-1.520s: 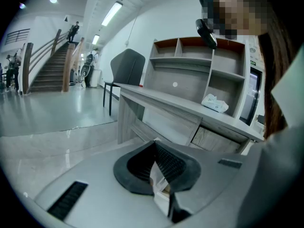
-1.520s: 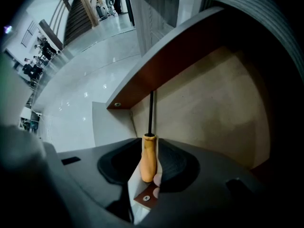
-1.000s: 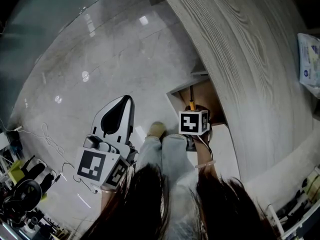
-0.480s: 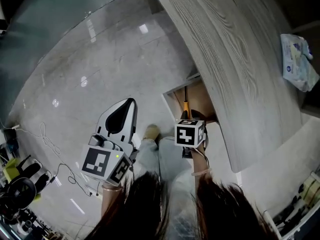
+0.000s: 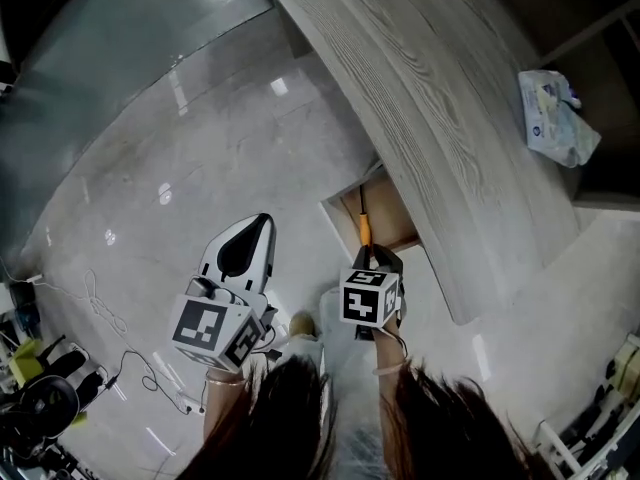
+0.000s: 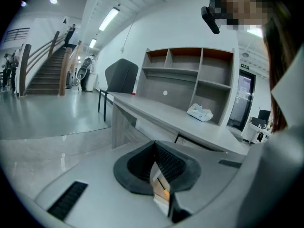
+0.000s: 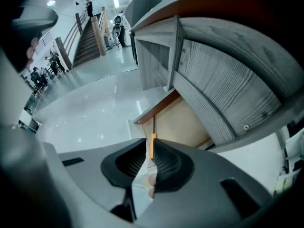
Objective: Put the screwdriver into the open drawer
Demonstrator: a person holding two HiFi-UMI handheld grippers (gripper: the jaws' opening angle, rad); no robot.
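Note:
My right gripper (image 5: 373,259) is shut on the screwdriver's orange handle (image 5: 364,230). Its thin dark shaft points into the open drawer (image 5: 392,218) under the grey desk top (image 5: 440,98). In the right gripper view the orange handle (image 7: 152,145) sits between the black pads (image 7: 167,161), and the shaft (image 7: 154,125) reaches the front rim of the drawer (image 7: 183,122), whose pale bottom shows bare. My left gripper (image 5: 258,224) hangs over the floor to the left of the drawer, jaws shut with nothing in them. From the left gripper view (image 6: 154,146) the desk (image 6: 190,122) lies ahead.
A plastic tissue pack (image 5: 555,118) lies on the desk, also seen as a tissue pack (image 6: 199,112) below the wall shelf unit (image 6: 190,75). A dark chair (image 6: 121,77) stands at the desk's far end. Cables (image 5: 130,358) trail on the shiny floor (image 5: 180,168) at the left.
The head view has swung, so desk and drawer sit further up and left. The right gripper still holds the screwdriver and now sits a little further back from the drawer. The left gripper barely moved.

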